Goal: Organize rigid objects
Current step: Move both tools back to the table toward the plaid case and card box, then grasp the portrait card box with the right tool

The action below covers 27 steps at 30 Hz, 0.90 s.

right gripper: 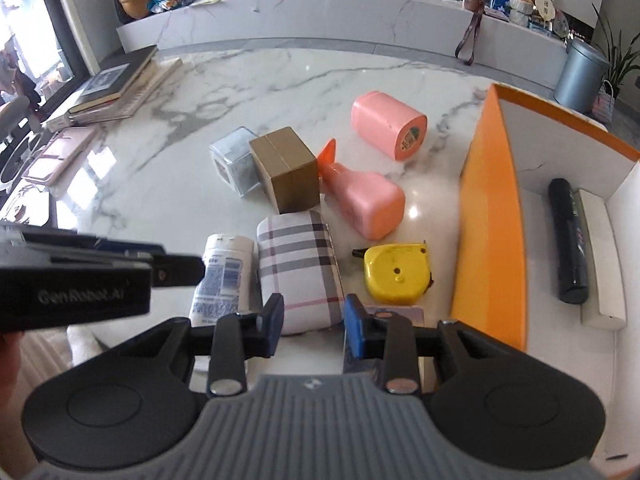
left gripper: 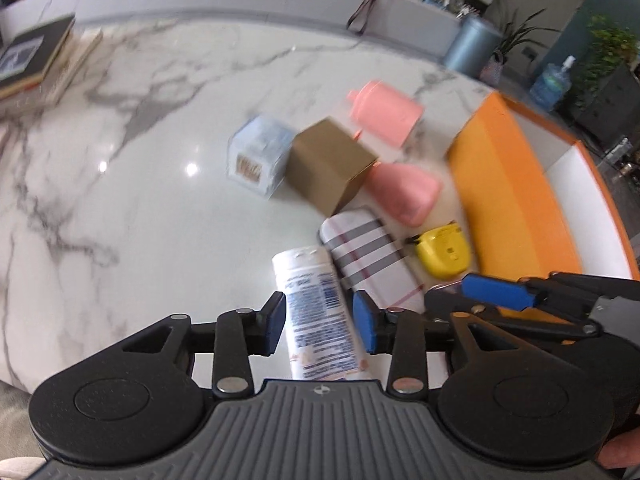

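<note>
1. Straddling the white bottle, the left gripper has its blue pads spread to either side of it — fingers apart, with a visible gap on the right side, so not clamped.
2. That bottle lies on its side on the marble table, cap end pointing away from the left wrist camera, printed label facing up.
3. Over on the right, the right gripper hangs low over the near end of the plaid case, fingers apart on either side of it; whether the pads touch it, I cannot tell.
4. The plaid case sits just beside the white bottle, and a yellow tape measure lies on its other side, near the wall of the orange box.
5. Inside that box — white-lined — a black cylinder lies along the far inner wall.
6. Further up the table, a brown cardboard box sits against a clear plastic box on its left.
7. A pink bottle with an orange nozzle lies on its side right of the cardboard box, nozzle tip near it.
8. A pink cylinder lies on its side beyond that, label end facing the orange box.
9. Books are stacked at the far left edge of the table.
</note>
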### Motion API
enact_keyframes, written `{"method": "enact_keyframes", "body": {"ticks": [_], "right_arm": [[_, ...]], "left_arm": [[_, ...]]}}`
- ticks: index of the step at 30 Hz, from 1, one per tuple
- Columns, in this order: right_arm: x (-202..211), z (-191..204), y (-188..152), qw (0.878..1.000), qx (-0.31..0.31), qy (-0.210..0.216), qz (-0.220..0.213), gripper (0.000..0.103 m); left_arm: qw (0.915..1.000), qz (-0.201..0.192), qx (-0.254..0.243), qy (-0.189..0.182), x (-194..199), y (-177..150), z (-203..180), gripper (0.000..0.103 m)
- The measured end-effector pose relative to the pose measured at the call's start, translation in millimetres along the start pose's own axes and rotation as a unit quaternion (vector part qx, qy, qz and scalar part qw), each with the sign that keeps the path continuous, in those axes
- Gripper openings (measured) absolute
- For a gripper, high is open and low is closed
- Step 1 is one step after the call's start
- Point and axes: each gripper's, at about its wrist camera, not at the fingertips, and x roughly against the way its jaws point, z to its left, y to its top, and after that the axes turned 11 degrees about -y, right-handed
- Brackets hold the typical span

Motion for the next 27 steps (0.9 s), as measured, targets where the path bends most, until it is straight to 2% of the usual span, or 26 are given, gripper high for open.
{"method": "enact_keyframes", "body": {"ticks": [3, 8, 10, 13, 17, 20, 23, 26, 27], "right_arm": [[-12.5, 4.7, 4.9, 1.000, 0.002, 0.001, 0.011, 0.035], [-32.6, 7.4, 13.1, 1.000, 0.003, 0.001, 0.029, 0.036], [-41.9, 5.0, 16.5, 0.999, -0.007, 0.002, 0.039, 0.036], [-55.5, 2.4, 19.1, 0.998, -0.027, 0.015, 0.058, 0.038], [-56.6, 4.3, 20.1, 0.998, -0.033, 0.013, 0.057, 0.038], [-55.2, 8.0, 18.3, 0.996, -0.048, 0.032, 0.068, 0.034], [-52.4, 11.6, 16.9, 0.995, -0.048, 0.047, 0.075, 0.028], [-33.9, 8.2, 13.6, 0.998, -0.042, 0.016, 0.052, 0.029], [-26.7, 7.6, 11.3, 0.999, -0.033, -0.005, 0.041, 0.034]], "left_arm": [[0.9988, 0.016, 0.045, -0.005, -11.2, 1.0, 14.6, 0.049], [0.9974, -0.005, 0.069, -0.019, -3.8, 2.0, 23.2, 0.049], [0.9971, -0.007, 0.072, -0.023, -2.2, 2.3, 25.5, 0.049], [0.9965, -0.007, 0.074, -0.039, -1.2, 4.3, 26.5, 0.042], [0.9961, -0.010, 0.070, -0.053, -2.7, 6.5, 24.9, 0.037], [0.9954, -0.010, 0.071, -0.062, -3.8, 8.2, 24.6, 0.033], [0.9957, -0.011, 0.069, -0.060, -3.0, 8.7, 23.3, 0.033], [0.9962, -0.010, 0.058, -0.064, -1.4, 7.9, 17.6, 0.033], [0.9965, -0.007, 0.052, -0.065, -1.9, 7.8, 14.7, 0.033]]}}
